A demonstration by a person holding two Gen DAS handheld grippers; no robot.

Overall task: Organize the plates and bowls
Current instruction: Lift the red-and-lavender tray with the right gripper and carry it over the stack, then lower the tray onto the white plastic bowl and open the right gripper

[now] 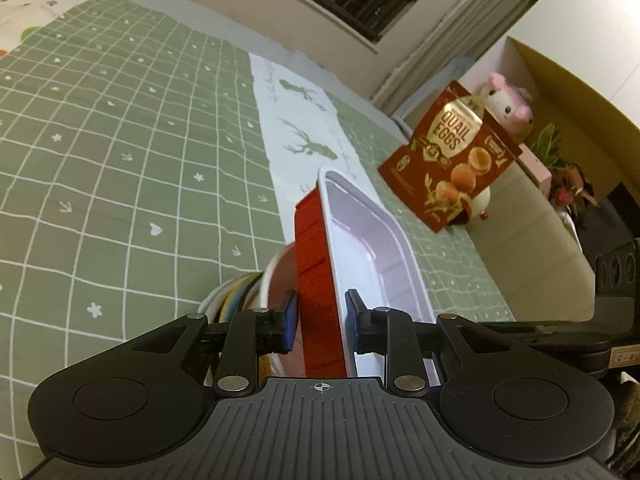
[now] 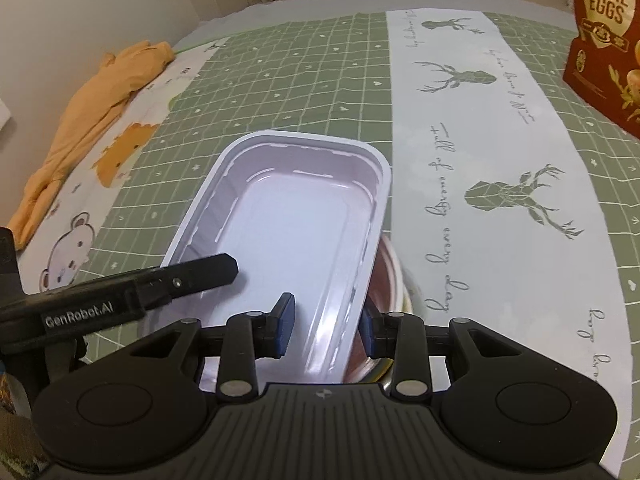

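A rectangular tray, red outside and white inside (image 1: 360,240), is held over a stack of round bowls (image 1: 272,280). My left gripper (image 1: 322,320) is shut on the tray's side wall, one pad on the red outside, one inside. In the right wrist view the tray (image 2: 296,216) lies tilted over the bowls (image 2: 384,280). My right gripper (image 2: 326,326) straddles the tray's right wall; its pads stand slightly apart from the wall. A left gripper finger (image 2: 200,274) reaches in over the tray's left rim.
A green checked cloth (image 1: 120,140) with a white deer-print runner (image 2: 480,160) covers the surface. A red quail eggs pouch (image 1: 448,156) stands at the far right. An orange garment (image 2: 92,112) lies at the far left. A pink plush toy (image 1: 508,104) and plants sit beyond the edge.
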